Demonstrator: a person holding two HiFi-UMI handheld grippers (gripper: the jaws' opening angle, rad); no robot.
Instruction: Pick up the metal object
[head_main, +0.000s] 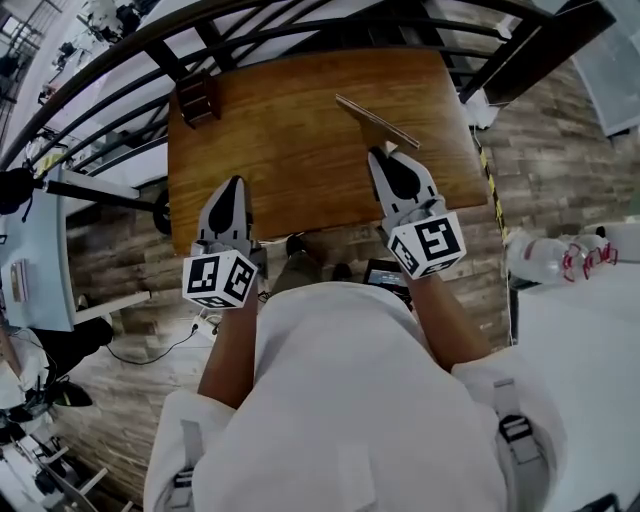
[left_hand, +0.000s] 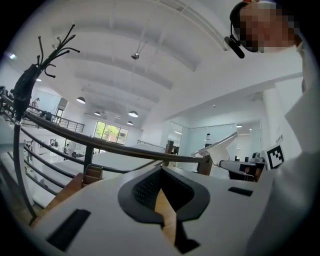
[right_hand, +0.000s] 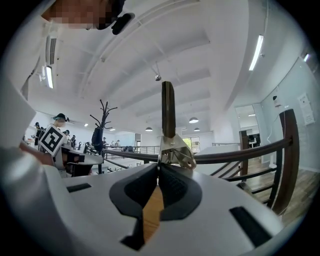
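The right gripper (head_main: 380, 152) is clamping the silvery metal bracket with a long flat bar (head_main: 378, 122) at its jaw tips, over the far right part of the brown wooden table (head_main: 280, 130). The bar is sticking out beyond the jaws. The left gripper (head_main: 234, 182) is hovering over the table's near-left edge — its jaws are pressing together on nothing.

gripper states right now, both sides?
Left gripper: closed, holding nothing.
Right gripper: closed on the metal object.
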